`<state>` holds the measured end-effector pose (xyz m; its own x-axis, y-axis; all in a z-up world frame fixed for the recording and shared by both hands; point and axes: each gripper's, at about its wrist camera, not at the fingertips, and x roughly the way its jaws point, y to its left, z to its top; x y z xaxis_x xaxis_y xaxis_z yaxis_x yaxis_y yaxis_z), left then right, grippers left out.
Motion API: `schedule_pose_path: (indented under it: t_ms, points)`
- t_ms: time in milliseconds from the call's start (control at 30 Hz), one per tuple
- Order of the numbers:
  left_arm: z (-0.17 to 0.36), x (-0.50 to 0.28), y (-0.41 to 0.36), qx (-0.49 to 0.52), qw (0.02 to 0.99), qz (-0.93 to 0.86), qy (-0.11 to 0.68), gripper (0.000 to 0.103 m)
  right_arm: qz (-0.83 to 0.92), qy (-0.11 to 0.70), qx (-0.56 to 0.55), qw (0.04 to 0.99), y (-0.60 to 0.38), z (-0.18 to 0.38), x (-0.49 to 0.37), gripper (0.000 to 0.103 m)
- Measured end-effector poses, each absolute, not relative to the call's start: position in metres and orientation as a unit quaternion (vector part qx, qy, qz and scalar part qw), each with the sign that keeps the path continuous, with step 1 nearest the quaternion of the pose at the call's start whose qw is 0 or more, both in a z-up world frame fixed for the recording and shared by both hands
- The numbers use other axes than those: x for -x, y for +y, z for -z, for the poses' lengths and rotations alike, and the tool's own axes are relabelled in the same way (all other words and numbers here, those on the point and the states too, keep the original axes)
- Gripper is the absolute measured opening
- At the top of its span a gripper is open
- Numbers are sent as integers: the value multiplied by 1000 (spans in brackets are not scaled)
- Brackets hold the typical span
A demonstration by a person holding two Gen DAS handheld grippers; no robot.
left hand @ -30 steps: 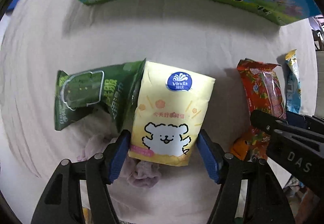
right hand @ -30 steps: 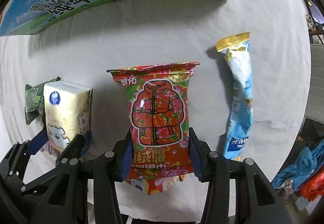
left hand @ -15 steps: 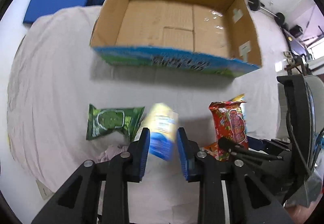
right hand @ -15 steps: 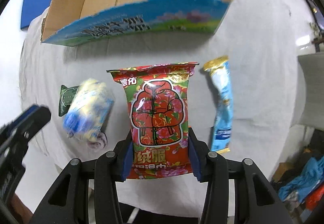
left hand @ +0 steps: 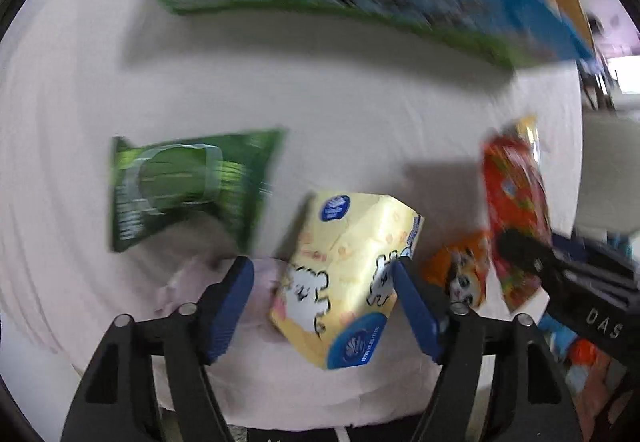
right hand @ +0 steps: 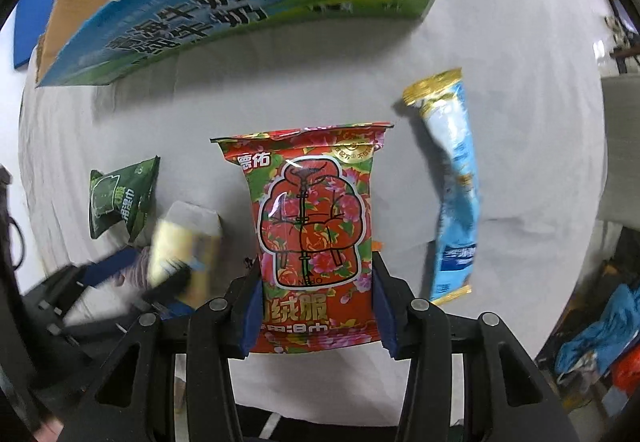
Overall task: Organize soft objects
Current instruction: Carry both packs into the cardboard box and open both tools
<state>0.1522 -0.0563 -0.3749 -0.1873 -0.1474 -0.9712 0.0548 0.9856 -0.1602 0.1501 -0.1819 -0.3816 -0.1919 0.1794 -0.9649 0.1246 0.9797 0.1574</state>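
Note:
My left gripper (left hand: 322, 302) stands open around a tilted yellow tissue pack (left hand: 344, 274); its right pad touches the pack, its left pad is apart from it. The view is blurred by motion. The tissue pack also shows blurred in the right wrist view (right hand: 180, 242). My right gripper (right hand: 316, 310) is shut on a red flowered wet-wipe pack (right hand: 312, 226), held above the white cloth. The red pack shows at the right of the left wrist view (left hand: 514, 202).
An open cardboard box with blue-green printed sides (right hand: 240, 2) stands at the back. A green wipe pack (left hand: 180, 182) lies left, a pale purple soft item (left hand: 264, 278) under the tissue pack, an orange packet (left hand: 460, 274) beside it. A blue tube pack (right hand: 452, 178) lies right.
My left gripper was shut on the tissue pack and raised; now it is low near the cloth and its jaws are spread, the pack tilted between them. The right gripper still holds the red pack.

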Motion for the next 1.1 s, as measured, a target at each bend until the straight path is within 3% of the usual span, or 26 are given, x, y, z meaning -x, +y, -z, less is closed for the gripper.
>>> schedule_pose_path:
  t_ms: [200,233,367,533,833,933,1100]
  points:
    - [418,-138,-89,-21,603,108,790,71,-2,774,-99,626,-186,389,-149,49]
    - [423,-136,-89,-22,603,106,790,60,0,774,-100,626,-188,388,-148,49]
    - [419,-133,-91,-25,619,96,779,60,4,769,-108,630,-198,380,-147,49]
    - [361,-132,-96,-42,678,83,729,60,-7,749,-118,652,-210,342,-145,48]
    - [222,-171,-87,-11,764,106,637,60,-33,659,-136,739,-230,219,-185,48]
    - [194,-205,-84,2,779,110,618,60,-38,642,-126,755,-229,200,-216,48]
    - [192,-277,-73,1,791,99,604,60,-14,628,-128,767,-237,209,-284,48]
